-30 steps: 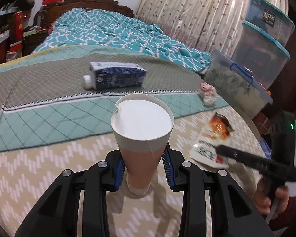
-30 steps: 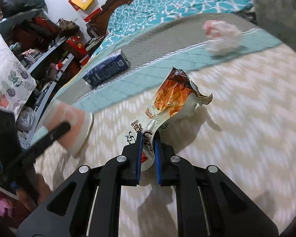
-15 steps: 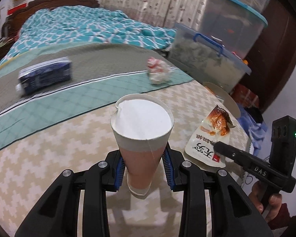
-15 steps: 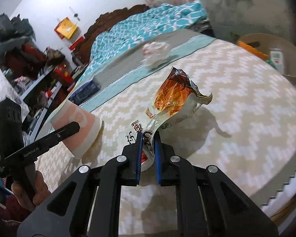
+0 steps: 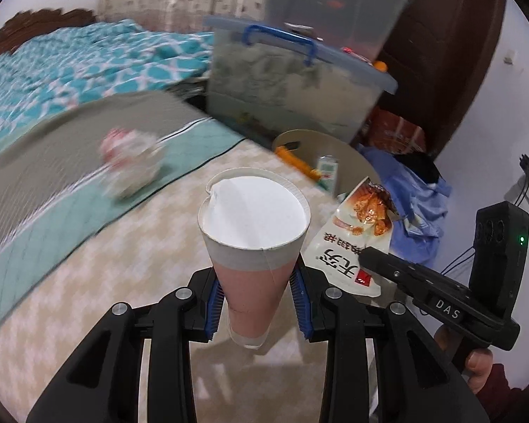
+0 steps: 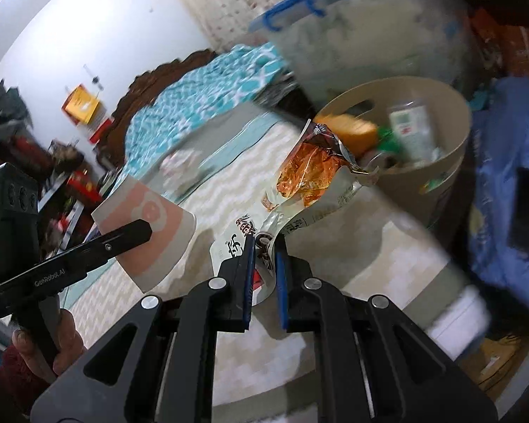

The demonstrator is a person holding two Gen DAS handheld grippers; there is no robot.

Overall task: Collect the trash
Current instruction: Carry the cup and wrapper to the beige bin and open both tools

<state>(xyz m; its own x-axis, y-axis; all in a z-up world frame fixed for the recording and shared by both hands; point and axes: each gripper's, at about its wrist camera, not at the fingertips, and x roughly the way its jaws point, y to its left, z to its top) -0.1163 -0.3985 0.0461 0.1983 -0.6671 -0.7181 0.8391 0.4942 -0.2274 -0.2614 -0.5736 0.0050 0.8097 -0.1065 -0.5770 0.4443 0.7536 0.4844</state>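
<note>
My left gripper is shut on a pink and white paper cup, held upright above the bed. The cup also shows in the right wrist view. My right gripper is shut on an orange and white snack bag, seen too in the left wrist view. A beige trash bin with several pieces of trash in it stands beside the bed, just beyond the bag; it also shows in the left wrist view. A crumpled pink and white wrapper lies on the bed, blurred.
A large clear storage box with a blue handle stands behind the bin. Blue cloth is piled to the bin's right. The teal quilt covers the far bed. The bed's edge runs below the bag.
Both grippers have swung right toward the bed's edge with the cup and bag held. The bin is now close in view; the blue carton has left the view.
</note>
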